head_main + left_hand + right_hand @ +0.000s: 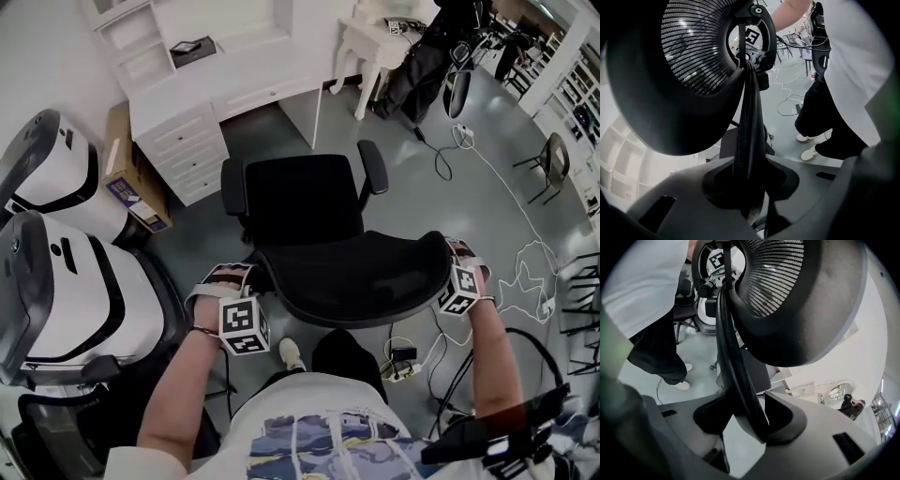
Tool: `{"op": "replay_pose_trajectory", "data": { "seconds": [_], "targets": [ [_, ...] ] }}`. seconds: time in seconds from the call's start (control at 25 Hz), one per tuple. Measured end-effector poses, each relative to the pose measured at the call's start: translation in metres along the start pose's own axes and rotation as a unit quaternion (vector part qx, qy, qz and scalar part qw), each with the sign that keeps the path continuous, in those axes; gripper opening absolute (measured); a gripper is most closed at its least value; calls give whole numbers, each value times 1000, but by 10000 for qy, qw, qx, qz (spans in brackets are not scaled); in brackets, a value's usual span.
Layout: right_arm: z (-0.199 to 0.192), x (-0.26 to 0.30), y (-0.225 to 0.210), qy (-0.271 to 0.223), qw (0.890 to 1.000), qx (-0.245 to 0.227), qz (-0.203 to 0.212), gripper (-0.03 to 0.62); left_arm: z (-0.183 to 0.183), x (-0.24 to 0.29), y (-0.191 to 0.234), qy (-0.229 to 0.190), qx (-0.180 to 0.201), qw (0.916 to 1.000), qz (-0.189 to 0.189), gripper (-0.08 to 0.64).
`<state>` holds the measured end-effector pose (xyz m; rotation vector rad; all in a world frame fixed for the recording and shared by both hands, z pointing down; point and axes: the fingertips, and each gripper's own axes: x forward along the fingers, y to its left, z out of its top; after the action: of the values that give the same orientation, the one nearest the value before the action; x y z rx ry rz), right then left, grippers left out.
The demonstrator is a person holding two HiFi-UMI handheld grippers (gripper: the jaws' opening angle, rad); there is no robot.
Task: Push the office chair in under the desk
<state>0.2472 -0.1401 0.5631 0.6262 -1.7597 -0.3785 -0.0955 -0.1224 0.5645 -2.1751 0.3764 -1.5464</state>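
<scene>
The black office chair (305, 202) stands on the grey floor and faces the white desk (234, 80), short of the kneehole. Its mesh backrest (361, 272) is nearest me. My left gripper (251, 274) is at the backrest's left edge and my right gripper (453, 251) at its right edge. In the left gripper view the backrest's black rim (749, 122) runs down into the slot of the left gripper (750, 187), which is shut on it. The right gripper view shows that rim (733, 357) caught in the right gripper (750, 423) the same way.
Two big white rounded machines (56, 281) crowd the left side, with a cardboard box (127, 173) beside the desk drawers. Cables (525, 272) trail over the floor at right. A white side table (375, 47), dark bags (431, 56) and a folding chair (548, 164) stand at the back right.
</scene>
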Motion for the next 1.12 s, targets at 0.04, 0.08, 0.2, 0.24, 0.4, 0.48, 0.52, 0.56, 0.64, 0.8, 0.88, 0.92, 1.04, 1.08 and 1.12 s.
{"op": "replay_pose_trajectory", "data": {
  "seconds": [0.04, 0.08, 0.2, 0.24, 0.4, 0.48, 0.52, 0.56, 0.64, 0.8, 0.88, 0.92, 1.04, 1.08, 1.12],
  "targets": [
    [-3, 3, -7, 4, 10000, -25, 11, 216, 3, 3, 4, 6, 5, 10000, 8, 101],
    [-6, 6, -14, 1, 10000, -55, 14, 216, 6, 6, 9, 11, 8, 10000, 2, 98],
    [-15, 16, -33, -37, 9999, -130, -11, 216, 15, 15, 19, 37, -15, 10000, -57, 95],
    [-17, 19, -39, -59, 9999, -146, -17, 216, 17, 18, 23, 55, -26, 10000, -59, 94],
    [-27, 35, -62, -139, 9996, -242, 36, 216, 25, 32, 37, 148, -180, 9997, -115, 94],
    [-32, 43, -76, -198, 9993, -301, 34, 216, 29, 39, 47, 186, -245, 9994, -163, 94],
    [-35, 48, -83, -221, 9992, -336, 42, 216, 31, 42, 52, 206, -276, 9993, -176, 94],
    [-37, 52, -89, -242, 9990, -374, 55, 216, 33, 46, 55, 229, -312, 9991, -183, 94],
    [-38, 62, -103, -290, 9986, -446, 67, 216, 34, 53, 64, 280, -382, 9987, -183, 94],
    [-43, 81, -132, -354, 9977, -573, 90, 216, 38, 68, 85, 350, -500, 9980, -190, 94],
    [-45, 90, -146, -390, 9973, -613, 102, 216, 40, 75, 95, 381, -552, 9975, -201, 94],
    [-46, 94, -153, -406, 9971, -635, 110, 216, 40, 78, 100, 396, -572, 9974, -199, 94],
    [-46, 108, -172, -446, 9965, -699, 137, 216, 39, 88, 116, 433, -628, 9969, -178, 94],
    [-46, 113, -178, -459, 9963, -718, 147, 216, 38, 91, 121, 448, -653, 9967, -181, 94],
    [-46, 117, -184, -473, 9961, -734, 158, 216, 38, 94, 126, 464, -680, 9964, -188, 94]
  ]
}}
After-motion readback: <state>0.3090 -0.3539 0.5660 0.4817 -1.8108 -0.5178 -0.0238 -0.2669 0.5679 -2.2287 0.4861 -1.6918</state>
